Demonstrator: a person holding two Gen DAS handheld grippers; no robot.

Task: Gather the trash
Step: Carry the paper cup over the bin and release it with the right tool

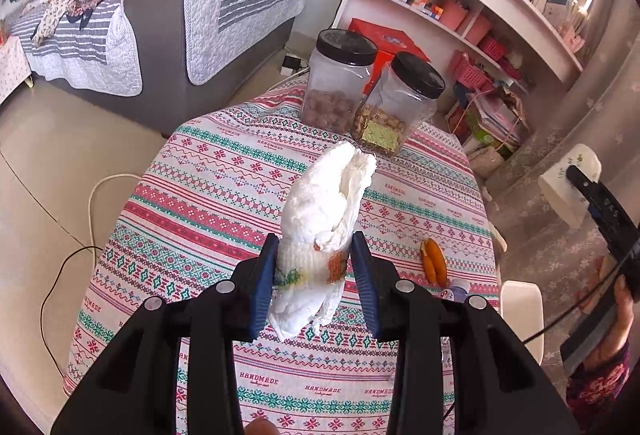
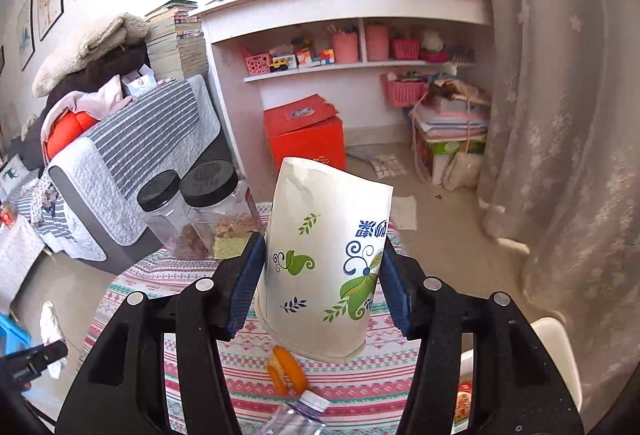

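Here left gripper clamps crumpled tissue; right gripper grips paper cup above table edge.

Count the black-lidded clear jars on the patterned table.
2, side by side at the table's far edge: one holding brown nuts, one with paler contents and a gold label. None seems hidden.

Left gripper fingers clamped, right gripper fingers clamped, raised
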